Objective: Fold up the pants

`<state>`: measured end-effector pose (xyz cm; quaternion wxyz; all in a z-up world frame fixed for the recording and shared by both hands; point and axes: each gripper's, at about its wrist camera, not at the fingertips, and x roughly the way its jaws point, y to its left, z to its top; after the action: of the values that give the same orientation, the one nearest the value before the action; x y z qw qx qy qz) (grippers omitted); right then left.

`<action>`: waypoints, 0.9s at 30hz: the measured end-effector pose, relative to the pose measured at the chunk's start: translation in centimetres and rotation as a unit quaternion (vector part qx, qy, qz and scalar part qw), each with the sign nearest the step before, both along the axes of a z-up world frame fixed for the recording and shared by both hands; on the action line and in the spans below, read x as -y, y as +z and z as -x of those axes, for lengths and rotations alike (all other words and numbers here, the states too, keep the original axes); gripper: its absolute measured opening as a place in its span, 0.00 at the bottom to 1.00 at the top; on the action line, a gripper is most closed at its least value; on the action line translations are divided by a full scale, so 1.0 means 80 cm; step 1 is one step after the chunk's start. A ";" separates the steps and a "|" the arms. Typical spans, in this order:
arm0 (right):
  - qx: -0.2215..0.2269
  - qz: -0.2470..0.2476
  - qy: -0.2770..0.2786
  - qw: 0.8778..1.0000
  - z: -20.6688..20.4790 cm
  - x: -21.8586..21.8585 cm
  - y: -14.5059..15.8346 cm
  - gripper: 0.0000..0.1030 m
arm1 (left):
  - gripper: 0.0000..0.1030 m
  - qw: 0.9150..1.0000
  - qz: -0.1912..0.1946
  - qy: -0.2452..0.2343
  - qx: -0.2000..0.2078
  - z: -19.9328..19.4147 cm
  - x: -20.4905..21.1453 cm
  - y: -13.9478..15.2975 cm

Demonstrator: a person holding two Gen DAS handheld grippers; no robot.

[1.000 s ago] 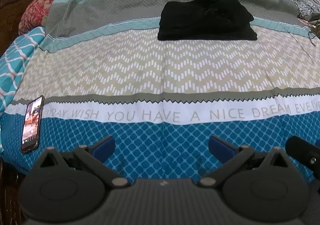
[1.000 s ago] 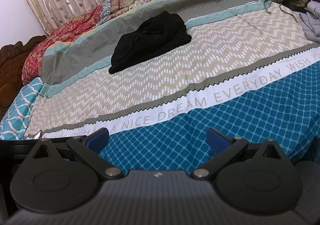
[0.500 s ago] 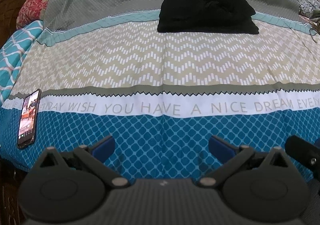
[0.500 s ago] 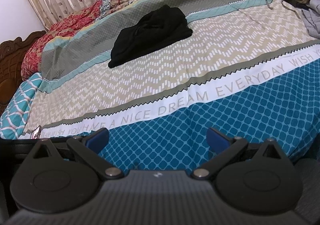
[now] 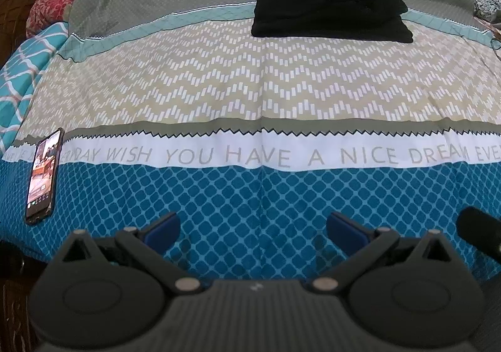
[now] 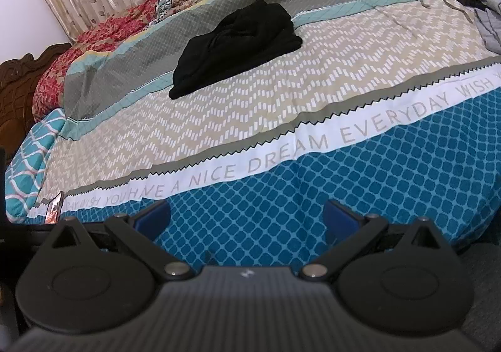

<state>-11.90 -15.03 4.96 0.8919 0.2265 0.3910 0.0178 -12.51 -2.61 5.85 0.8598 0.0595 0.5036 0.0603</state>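
We hold left gripper (image 5: 253, 228) and right gripper (image 6: 245, 216) wide open, empty, black pants (image 5: 328, 7) folded at twelve o'clock.

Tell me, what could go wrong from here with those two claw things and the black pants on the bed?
The black pants lie far across the bedspread, bunched and lumpy; both the left gripper and right gripper are open and well short of them, so a long reach may grab several layers at once. The phone sits near the bed's edge by the left gripper and could be knocked off. Dragging the pants might also wrinkle the bedspread.
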 end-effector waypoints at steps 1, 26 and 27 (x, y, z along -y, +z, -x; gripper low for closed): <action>-0.001 0.000 0.000 1.000 0.000 0.000 0.000 1.00 | 1.00 1.000 -0.001 0.001 0.000 0.000 -0.001 0.000; -0.017 -0.010 0.002 1.000 -0.003 -0.003 -0.006 1.00 | 1.00 1.000 -0.010 0.013 -0.009 -0.001 -0.008 -0.008; -0.017 -0.010 0.002 1.000 -0.003 -0.003 -0.006 1.00 | 1.00 1.000 -0.010 0.014 -0.009 -0.001 -0.008 -0.008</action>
<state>-11.63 -14.80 4.49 0.8826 0.2351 0.4066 0.0194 -12.46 -1.99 5.21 0.8535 0.0619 0.5118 0.0764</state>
